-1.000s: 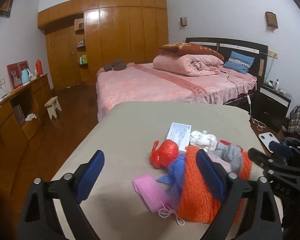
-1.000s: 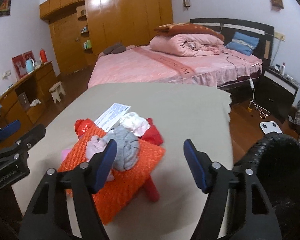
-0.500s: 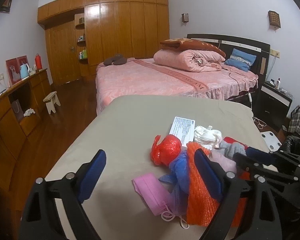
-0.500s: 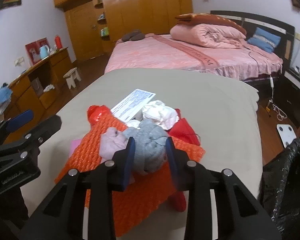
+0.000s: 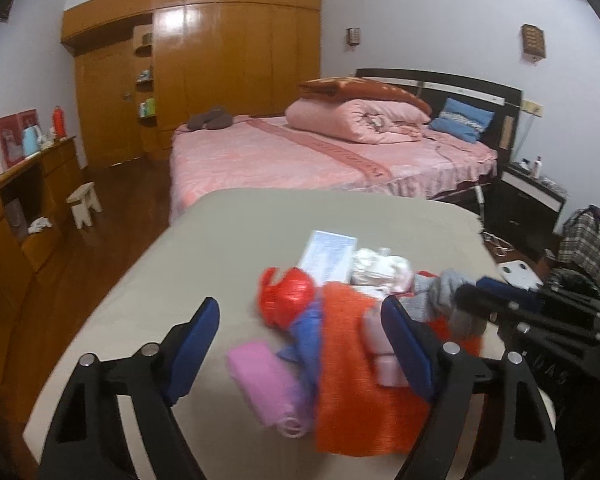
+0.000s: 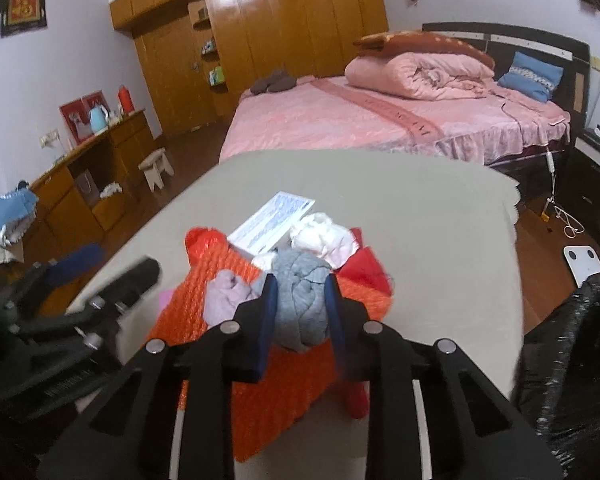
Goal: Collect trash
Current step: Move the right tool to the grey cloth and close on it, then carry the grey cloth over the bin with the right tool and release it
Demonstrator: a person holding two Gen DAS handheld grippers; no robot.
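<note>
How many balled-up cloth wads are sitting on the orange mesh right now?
3. Grey wad is clamped in the right tool; lilac wad sits beside it, toward the left tool; white wad lies beyond, by the printed paper. More may be hidden underneath.

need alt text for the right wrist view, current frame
The right gripper has just been closing and its fingers now press on a grey cloth wad atop an orange mesh sheet on a beige table. Around it lie a red bag, a printed paper and a white wad; a black trash bag stands at right, a pink bed behind.
</note>
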